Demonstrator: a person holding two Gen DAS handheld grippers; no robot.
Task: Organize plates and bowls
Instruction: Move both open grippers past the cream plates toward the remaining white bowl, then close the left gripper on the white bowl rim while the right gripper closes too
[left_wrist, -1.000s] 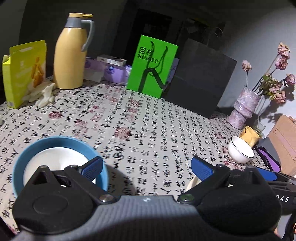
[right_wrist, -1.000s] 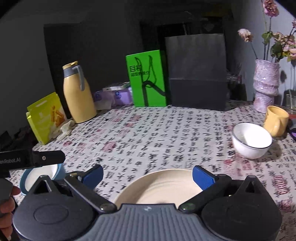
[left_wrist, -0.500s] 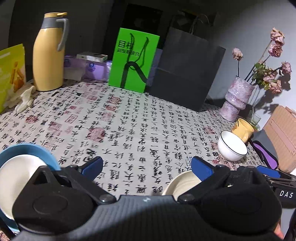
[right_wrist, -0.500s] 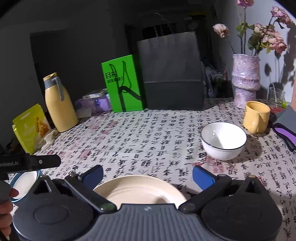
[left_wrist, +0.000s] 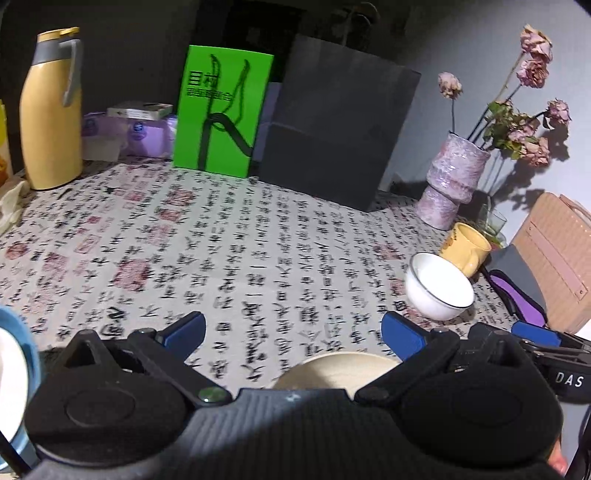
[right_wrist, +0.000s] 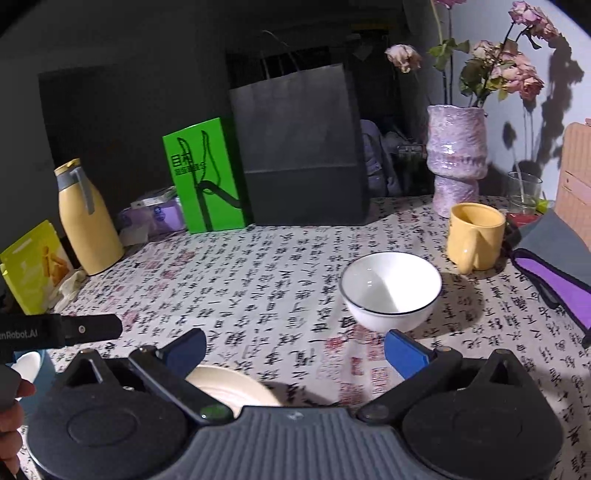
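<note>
- Cream plate (right_wrist: 231, 384) sits flat on the calligraphy-print tablecloth (right_wrist: 266, 280), just under your right gripper (right_wrist: 295, 349) and towards its left finger; nothing is stacked on it yet
- In the left wrist view that same cream plate (left_wrist: 334, 369) shows between the fingers of your left gripper (left_wrist: 291, 332), low at the gripper body
- Your white bowl (right_wrist: 390, 291) with the dark rim stands upright and alone, ahead of the right gripper and slightly to the right, near the yellow mug (right_wrist: 474, 236) but apart from it
- At the far left edge, the blue plate (left_wrist: 27, 354) already carries a white dish (left_wrist: 9, 384); that pairing looks done, though only a sliver of it shows
- Both pairs of jaws stand spread wide with nothing between the blue pads, so you are carrying nothing
- My reading: you are roughly midway, with one nested pair made and the cream plate and white bowl still loose
- What likely remains is setting the white bowl onto the cream plate, or gathering both with the blue stack
</note>
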